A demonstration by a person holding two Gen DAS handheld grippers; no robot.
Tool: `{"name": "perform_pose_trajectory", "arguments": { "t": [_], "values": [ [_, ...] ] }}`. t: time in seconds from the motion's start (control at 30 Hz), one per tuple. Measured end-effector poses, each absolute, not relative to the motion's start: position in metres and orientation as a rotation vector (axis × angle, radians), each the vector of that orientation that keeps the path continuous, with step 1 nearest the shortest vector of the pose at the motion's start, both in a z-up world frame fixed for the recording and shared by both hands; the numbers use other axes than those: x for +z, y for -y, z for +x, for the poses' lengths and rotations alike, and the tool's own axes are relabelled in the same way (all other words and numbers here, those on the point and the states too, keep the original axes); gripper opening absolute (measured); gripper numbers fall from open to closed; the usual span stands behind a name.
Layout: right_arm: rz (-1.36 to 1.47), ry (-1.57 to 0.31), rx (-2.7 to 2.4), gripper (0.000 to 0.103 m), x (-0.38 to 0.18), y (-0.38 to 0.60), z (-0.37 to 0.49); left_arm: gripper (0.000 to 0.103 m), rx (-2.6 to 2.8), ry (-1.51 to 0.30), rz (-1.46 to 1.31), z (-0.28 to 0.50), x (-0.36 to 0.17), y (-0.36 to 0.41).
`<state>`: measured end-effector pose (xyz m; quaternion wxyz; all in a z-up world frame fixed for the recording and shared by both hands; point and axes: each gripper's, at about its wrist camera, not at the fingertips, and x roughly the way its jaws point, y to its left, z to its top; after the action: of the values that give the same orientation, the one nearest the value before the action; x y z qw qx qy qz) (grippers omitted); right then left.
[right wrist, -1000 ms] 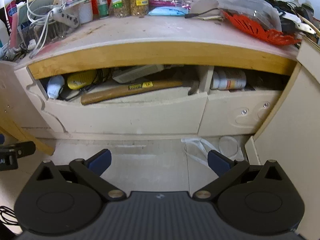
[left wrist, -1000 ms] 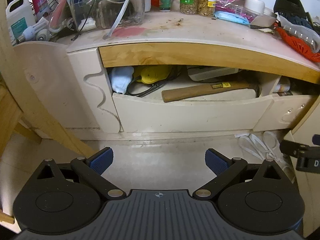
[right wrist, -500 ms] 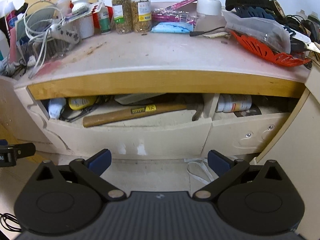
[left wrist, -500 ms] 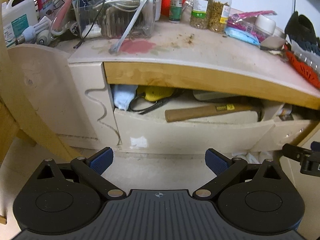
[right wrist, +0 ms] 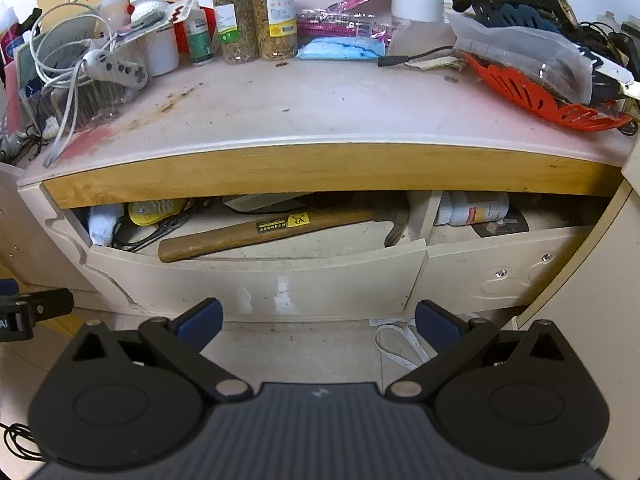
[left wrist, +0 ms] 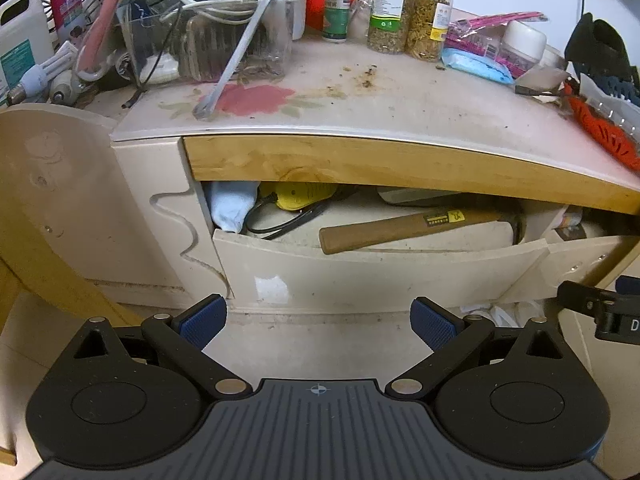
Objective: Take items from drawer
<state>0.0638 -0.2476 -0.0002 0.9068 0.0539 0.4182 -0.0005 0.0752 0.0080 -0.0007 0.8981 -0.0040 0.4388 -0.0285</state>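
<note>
In the left wrist view, the left gripper (left wrist: 318, 320) hangs in front of the drawer (left wrist: 372, 276) with its jaws spread wide and nothing between them. The drawer stands pulled out under the wooden edge of the desk (left wrist: 400, 108). Inside it a hammer (left wrist: 408, 226) lies lengthwise, its wooden handle pointing left. Further left sit a yellow object (left wrist: 304, 196), a black cable (left wrist: 280, 222) and a pale blue cloth (left wrist: 232, 206) in the corner. Two jars (left wrist: 408, 20) stand on the cluttered desk top. Part of the right gripper (left wrist: 600, 310) shows at the right edge.

In the right wrist view, the right gripper (right wrist: 318, 322) is also released, its blue pads (right wrist: 200, 318) far apart and empty, just short of the drawer front (right wrist: 280, 280). The hammer (right wrist: 260, 230) rests diagonally in the drawer, its metal head at the right end near the divider. The yellow object (right wrist: 154, 210) and blue cloth (right wrist: 102, 222) lie at the left end. A white bottle (right wrist: 474, 210) lies on its side in the neighbouring compartment to the right. A red plastic piece (right wrist: 540, 100) rests on the desk top (right wrist: 320, 112).
</note>
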Motion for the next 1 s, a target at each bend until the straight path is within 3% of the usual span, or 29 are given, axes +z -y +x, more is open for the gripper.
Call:
{"name": "perform_pose_trajectory", "arguments": {
  "t": [1.0],
  "values": [
    [0.088,-0.883,-0.006,0.103,-0.072,0.250,0.143,0.100,-0.045,-0.884,0.024,0.146,-0.070,-0.006]
  ]
}}
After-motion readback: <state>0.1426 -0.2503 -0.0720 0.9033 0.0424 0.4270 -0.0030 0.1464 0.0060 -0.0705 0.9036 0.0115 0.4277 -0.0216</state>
